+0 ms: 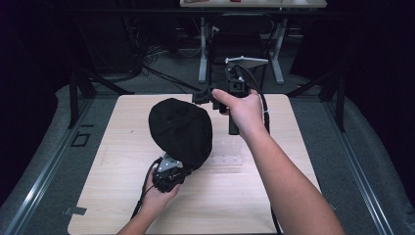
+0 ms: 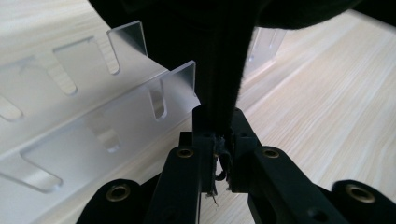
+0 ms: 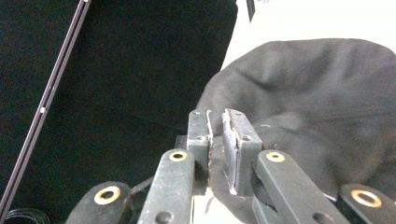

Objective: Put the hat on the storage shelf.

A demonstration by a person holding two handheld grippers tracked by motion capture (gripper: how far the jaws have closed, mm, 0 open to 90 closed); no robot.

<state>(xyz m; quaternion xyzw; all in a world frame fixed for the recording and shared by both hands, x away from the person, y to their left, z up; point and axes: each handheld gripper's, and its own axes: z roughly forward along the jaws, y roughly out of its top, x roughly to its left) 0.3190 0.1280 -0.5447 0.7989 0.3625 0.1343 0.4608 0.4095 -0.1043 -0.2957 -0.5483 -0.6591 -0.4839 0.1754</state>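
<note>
Black fabric cap (image 1: 181,131) held up over centre of the pale wooden tabletop (image 1: 122,196), gripped at two edges. Left gripper (image 1: 169,172), lower centre of high view, fingers (image 2: 205,140) closed tight on the cap's lower edge; in left gripper view, a band of dark cloth running up from between them. Right gripper (image 1: 208,96), upper centre of high view, fingers (image 3: 238,140) nearly closed, pinching a fold of the cap's far rim. Clear slotted acrylic rack (image 2: 93,116) lying on the tabletop just beneath the cap, left of frame in left gripper view.
</note>
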